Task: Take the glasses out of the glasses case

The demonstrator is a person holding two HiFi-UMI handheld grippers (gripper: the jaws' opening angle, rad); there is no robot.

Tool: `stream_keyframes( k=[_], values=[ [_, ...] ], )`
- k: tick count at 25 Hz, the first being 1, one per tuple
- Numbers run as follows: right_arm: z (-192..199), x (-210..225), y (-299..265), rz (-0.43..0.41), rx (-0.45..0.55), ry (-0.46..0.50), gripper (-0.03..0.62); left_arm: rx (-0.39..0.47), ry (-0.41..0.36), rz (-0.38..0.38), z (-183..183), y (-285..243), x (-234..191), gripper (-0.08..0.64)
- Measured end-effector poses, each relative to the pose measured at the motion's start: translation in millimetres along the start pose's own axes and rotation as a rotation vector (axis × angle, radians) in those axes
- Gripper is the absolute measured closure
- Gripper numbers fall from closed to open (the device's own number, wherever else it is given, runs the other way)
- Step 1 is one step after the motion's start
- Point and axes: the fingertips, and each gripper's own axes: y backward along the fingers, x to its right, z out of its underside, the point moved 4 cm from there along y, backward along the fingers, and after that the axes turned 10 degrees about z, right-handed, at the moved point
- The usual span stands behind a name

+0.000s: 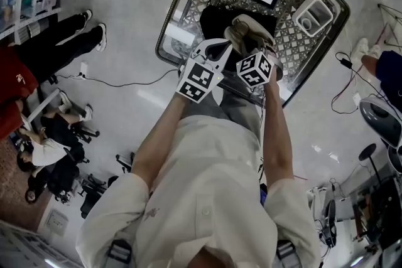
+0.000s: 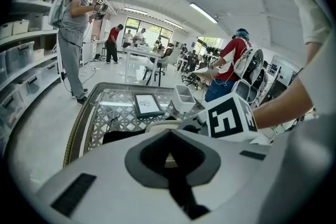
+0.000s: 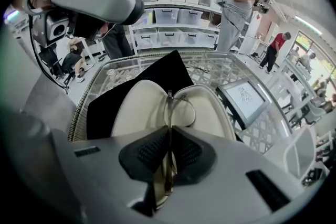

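The left tool [image 2: 170, 152] hangs just left of the glasses case [image 3: 135, 110], its jaws pressed together with nothing between them. The case lies open, cream lining up, on a black cloth [image 3: 107, 105] spread over the lattice surface [image 3: 210, 72]. Directly over the case, the right tool [image 3: 169, 150] is clamped on the thin metal glasses [image 3: 178, 107], which stand on edge above the lining, and a framed drawing [image 3: 244, 98] lies to the case's right.
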Motion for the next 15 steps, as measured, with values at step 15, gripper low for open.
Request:
stream_keyframes(
  k=[15],
  values=[
    [-8,8,15,0.010,0.030,-0.061,0.575,0.007,-0.010,-0.001,-5,5,3,0.548]
  ],
)
